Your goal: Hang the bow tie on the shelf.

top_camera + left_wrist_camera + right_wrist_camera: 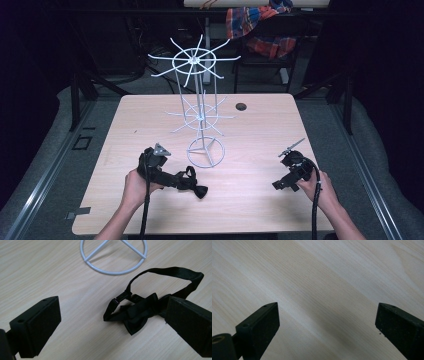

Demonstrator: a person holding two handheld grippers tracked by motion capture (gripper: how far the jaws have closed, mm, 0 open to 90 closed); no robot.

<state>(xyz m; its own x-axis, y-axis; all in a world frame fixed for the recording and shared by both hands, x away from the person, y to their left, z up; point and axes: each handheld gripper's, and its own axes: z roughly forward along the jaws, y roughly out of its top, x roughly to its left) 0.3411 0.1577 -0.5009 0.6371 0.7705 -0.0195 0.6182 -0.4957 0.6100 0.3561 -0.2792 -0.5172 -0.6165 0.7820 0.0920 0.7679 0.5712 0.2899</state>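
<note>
- While both tools hover spread wide, the left tool (110, 322) frames a black bow tie (138, 313) lying on the tabletop (260, 130) near a white wire rack (200, 100).
- Right tool (327, 327) holds nothing.
- Soft, light fabric; pinching the knot looks best.

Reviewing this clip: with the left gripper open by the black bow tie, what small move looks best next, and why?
Probably close the left gripper on the bow tie. Its jaws stand wide apart with the knot between them, lying close to one jaw on the table, so nothing is gripped yet. The white wire rack stands just beyond, a likely place to hang it. The right gripper is open over bare wood.
</note>
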